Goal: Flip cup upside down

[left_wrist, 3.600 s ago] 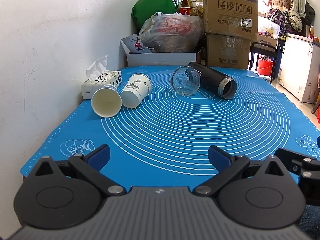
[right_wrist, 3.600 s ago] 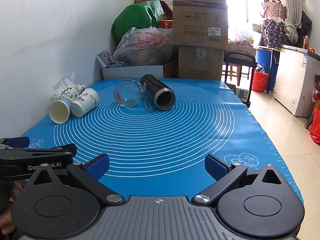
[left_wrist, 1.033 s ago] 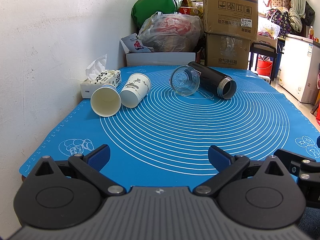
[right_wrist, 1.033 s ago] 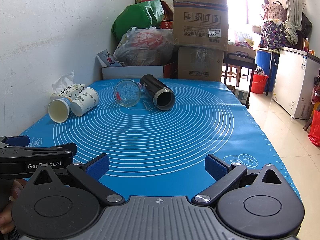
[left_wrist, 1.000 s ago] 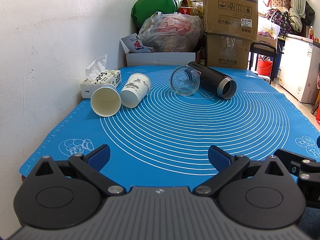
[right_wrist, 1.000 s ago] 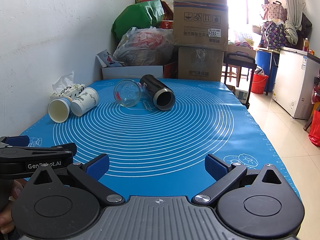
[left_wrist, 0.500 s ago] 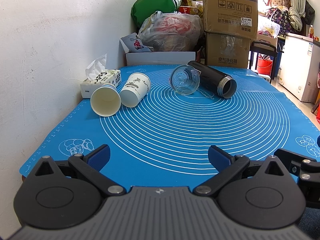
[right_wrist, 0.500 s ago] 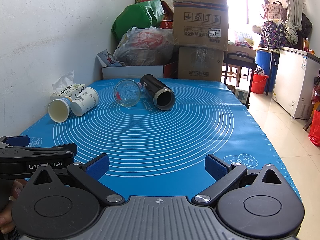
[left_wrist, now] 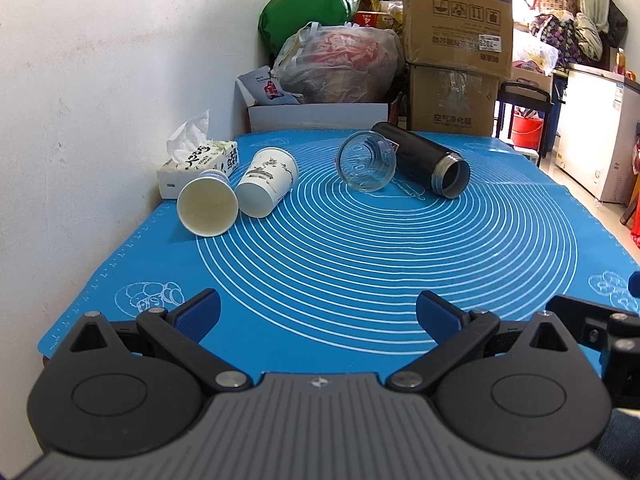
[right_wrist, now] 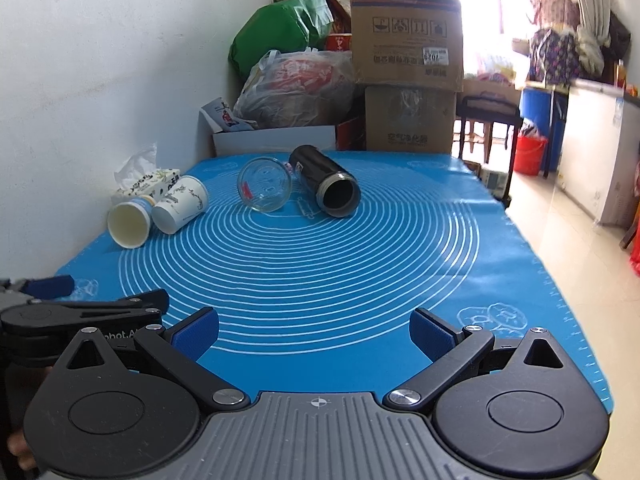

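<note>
Since half a second ago the right-wrist view is being swung slightly, the cups being shifted rightward in frame; the left view is unchanged. Both the left claw (left_wrist: 316, 312) and right claw (right_wrist: 314, 330) are being held wide apart, gripping nothing. Four vessels are lying on their sides on the blue mat (left_wrist: 360, 264), upper middle of frame: plain paper cup (left_wrist: 208, 208), printed paper cup (left_wrist: 267, 188), glass cup (left_wrist: 366, 166), black flask (left_wrist: 424, 164). Paper walls are judged light and crushable, best pinched gently mid-body; glass is judged slippery, fragile.
</note>
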`<state>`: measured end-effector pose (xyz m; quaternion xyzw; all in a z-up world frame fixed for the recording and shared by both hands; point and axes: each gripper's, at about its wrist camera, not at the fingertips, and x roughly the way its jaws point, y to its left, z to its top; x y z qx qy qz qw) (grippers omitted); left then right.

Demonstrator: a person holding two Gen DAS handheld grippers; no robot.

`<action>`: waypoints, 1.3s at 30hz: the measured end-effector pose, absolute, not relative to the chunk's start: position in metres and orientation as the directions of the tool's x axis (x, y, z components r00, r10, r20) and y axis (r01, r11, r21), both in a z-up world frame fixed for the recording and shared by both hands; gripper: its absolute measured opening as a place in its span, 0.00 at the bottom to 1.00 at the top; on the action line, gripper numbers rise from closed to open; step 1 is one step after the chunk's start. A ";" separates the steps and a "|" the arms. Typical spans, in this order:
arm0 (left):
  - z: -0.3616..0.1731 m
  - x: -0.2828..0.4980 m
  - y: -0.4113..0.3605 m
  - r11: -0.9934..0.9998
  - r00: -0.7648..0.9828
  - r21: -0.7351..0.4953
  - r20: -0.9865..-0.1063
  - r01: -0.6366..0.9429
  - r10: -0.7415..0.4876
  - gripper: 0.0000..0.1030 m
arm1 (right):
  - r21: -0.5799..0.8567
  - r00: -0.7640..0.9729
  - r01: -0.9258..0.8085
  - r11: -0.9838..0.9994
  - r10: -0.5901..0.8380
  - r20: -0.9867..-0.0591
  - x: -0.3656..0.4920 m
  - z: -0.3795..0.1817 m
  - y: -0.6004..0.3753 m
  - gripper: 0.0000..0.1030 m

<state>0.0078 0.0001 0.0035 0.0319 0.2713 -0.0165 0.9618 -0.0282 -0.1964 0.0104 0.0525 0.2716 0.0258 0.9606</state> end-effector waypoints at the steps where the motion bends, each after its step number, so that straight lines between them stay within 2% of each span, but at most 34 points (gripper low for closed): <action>1: 0.005 0.011 0.000 0.998 0.851 0.045 -0.524 0.047 -0.016 1.00 | 0.118 0.852 -0.018 0.993 0.077 -0.518 -0.026 0.012 -0.198 1.00; 12: 0.032 0.071 -0.021 0.996 0.850 0.064 -0.526 0.067 -0.024 1.00 | 0.154 0.862 -0.007 0.988 0.084 -0.500 0.027 0.037 -0.240 1.00; 18: 0.041 0.122 -0.038 0.992 0.849 0.077 -0.526 0.101 -0.046 1.00 | 0.114 0.879 0.008 0.993 0.047 -0.474 0.056 0.043 -0.256 1.00; 24: 0.046 0.181 -0.059 0.988 0.843 0.123 -0.538 0.092 -0.011 1.00 | 0.100 0.877 0.039 0.994 0.014 -0.480 0.086 0.038 -0.276 1.00; 31: 0.032 0.247 -0.086 0.980 0.824 0.191 -0.563 0.062 0.057 1.00 | 0.122 0.855 0.075 0.990 -0.001 -0.519 0.113 0.020 -0.299 1.00; 39: 0.010 0.298 -0.092 0.985 0.767 0.169 -0.634 0.015 0.097 1.00 | 0.139 0.837 0.096 0.986 -0.004 -0.547 0.129 0.007 -0.313 1.00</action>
